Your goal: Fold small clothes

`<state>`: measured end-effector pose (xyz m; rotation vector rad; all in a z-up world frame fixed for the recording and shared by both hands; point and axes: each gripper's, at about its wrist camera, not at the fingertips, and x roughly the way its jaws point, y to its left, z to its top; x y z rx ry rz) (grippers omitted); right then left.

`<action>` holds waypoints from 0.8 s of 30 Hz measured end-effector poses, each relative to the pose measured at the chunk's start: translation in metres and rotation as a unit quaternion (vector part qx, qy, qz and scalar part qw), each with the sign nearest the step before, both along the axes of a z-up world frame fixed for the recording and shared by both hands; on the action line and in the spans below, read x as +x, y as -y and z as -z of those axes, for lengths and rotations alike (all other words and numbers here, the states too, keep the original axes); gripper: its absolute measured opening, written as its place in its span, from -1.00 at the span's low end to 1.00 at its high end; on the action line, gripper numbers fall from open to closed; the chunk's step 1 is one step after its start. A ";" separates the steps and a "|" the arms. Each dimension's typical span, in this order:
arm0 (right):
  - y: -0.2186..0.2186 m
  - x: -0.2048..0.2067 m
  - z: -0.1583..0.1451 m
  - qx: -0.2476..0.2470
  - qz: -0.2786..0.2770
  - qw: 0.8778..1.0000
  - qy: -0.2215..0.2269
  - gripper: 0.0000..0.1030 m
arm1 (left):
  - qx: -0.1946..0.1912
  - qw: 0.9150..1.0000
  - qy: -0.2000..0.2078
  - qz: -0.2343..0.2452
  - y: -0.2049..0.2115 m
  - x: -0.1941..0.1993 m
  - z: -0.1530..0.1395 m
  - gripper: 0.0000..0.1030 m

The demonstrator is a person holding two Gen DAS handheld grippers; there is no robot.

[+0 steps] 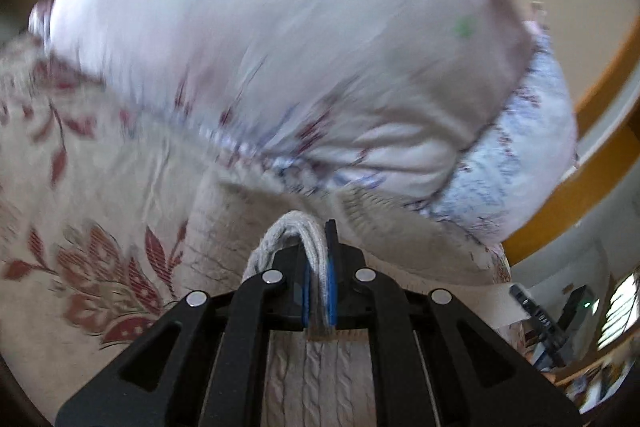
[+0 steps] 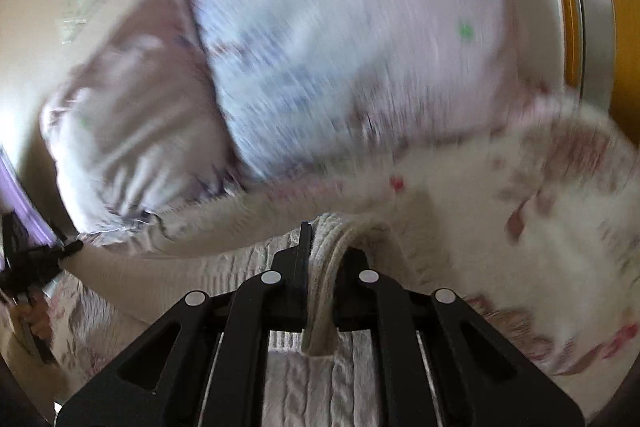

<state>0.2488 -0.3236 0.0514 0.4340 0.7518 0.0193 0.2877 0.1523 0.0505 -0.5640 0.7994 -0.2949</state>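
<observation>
Left gripper (image 1: 318, 259) is pinching the ribbed edge of the cream cable-knit sweater (image 1: 320, 375), which hangs over the floral bedspread (image 1: 80, 187). Right gripper (image 2: 326, 259) is clamped on another stretch of that sweater's edge (image 2: 320, 307). Pillows (image 2: 340, 47) sit behind, blurry.

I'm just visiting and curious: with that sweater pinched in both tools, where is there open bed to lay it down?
The floral bedspread lies open between the pillows and the left gripper, and again right of the right gripper. The far side is crowded with pillows. The cable-knit sweater hangs from both sets of fingers.
</observation>
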 end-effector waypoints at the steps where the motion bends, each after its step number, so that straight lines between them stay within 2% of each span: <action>1: 0.003 0.006 0.007 0.011 0.006 1.000 -0.012 -0.84 | -0.007 1.000 -0.011 -0.004 -0.002 0.006 0.008 -0.88; 5: 0.010 0.020 0.014 0.050 0.025 0.998 -0.034 -0.80 | -0.036 0.999 -0.033 -0.011 -0.006 0.016 0.024 -0.88; 7: 0.015 0.031 0.018 0.084 0.037 0.994 -0.053 -0.66 | -0.045 0.998 -0.040 -0.015 -0.008 0.019 0.028 -0.86; 9: 0.019 0.040 0.020 0.110 0.046 0.991 -0.060 -0.30 | -0.055 0.997 -0.046 -0.020 -0.009 0.023 0.030 -0.83; 10: 0.021 0.044 0.021 0.121 0.052 0.990 -0.059 -0.23 | -0.065 0.996 -0.048 -0.022 -0.010 0.025 0.031 -0.81; 13: 0.022 0.051 0.016 0.133 0.060 0.988 -0.046 0.00 | -0.080 0.995 -0.044 -0.033 -0.011 0.028 0.026 -0.51; 15: 0.023 0.049 0.010 0.133 0.060 0.989 -0.032 0.07 | -0.085 0.995 -0.035 -0.042 -0.015 0.027 0.019 -0.18; 17: 0.024 0.040 0.003 0.121 0.058 0.991 -0.019 0.08 | -0.077 0.996 -0.020 -0.045 -0.020 0.020 0.007 -0.04; 21: 0.030 0.014 -0.005 0.076 0.051 0.996 -0.010 0.08 | -0.047 0.998 -0.009 -0.031 -0.025 0.000 -0.006 -0.04; 24: 0.034 -0.009 -0.005 0.037 0.042 0.998 -0.022 0.06 | -0.004 1.000 -0.006 -0.013 -0.024 -0.019 -0.011 -0.04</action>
